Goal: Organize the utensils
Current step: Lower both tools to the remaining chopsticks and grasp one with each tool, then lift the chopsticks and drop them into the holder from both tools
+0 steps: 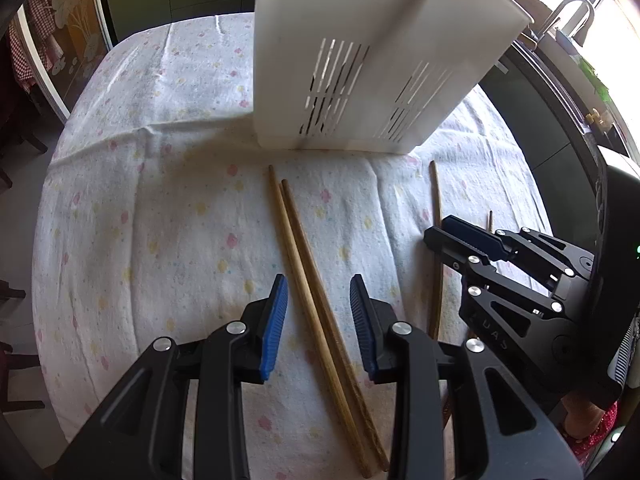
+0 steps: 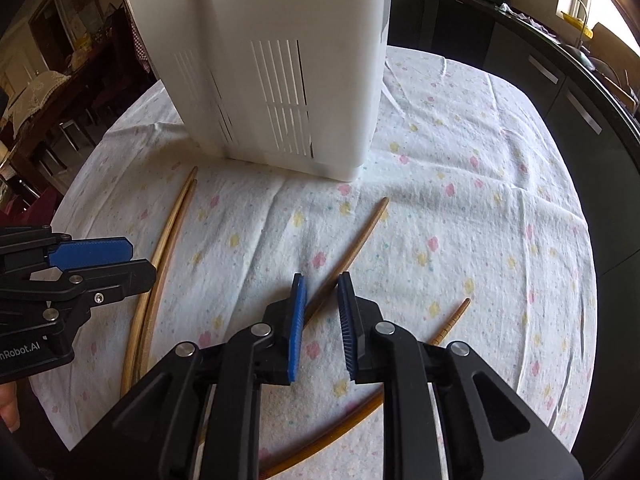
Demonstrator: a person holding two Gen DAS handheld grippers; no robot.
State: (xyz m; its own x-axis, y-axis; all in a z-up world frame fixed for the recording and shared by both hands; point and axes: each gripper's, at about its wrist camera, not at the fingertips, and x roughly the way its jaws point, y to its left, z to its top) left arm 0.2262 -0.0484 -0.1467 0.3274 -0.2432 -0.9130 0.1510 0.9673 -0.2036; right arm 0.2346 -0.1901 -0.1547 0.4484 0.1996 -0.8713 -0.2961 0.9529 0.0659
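Note:
A tall white slotted utensil holder (image 1: 360, 60) stands on the table; it also shows in the right wrist view (image 2: 272, 72). Two wooden chopsticks (image 1: 312, 280) lie side by side in front of it, between the open jaws of my left gripper (image 1: 319, 292), which hovers just above them. These same two show at the left of the right wrist view (image 2: 160, 264). My right gripper (image 2: 322, 292) is open, its jaws on either side of a darker chopstick (image 2: 352, 244). That chopstick shows in the left wrist view (image 1: 436, 216), where my right gripper (image 1: 452, 236) appears from the side.
A flowered white cloth (image 2: 460, 208) covers the round table. A ridged chopstick (image 2: 452, 320) lies right of my right gripper, and a dark one (image 2: 340, 428) curves under it. Dark cabinets (image 2: 520, 52) and a counter stand beyond the table.

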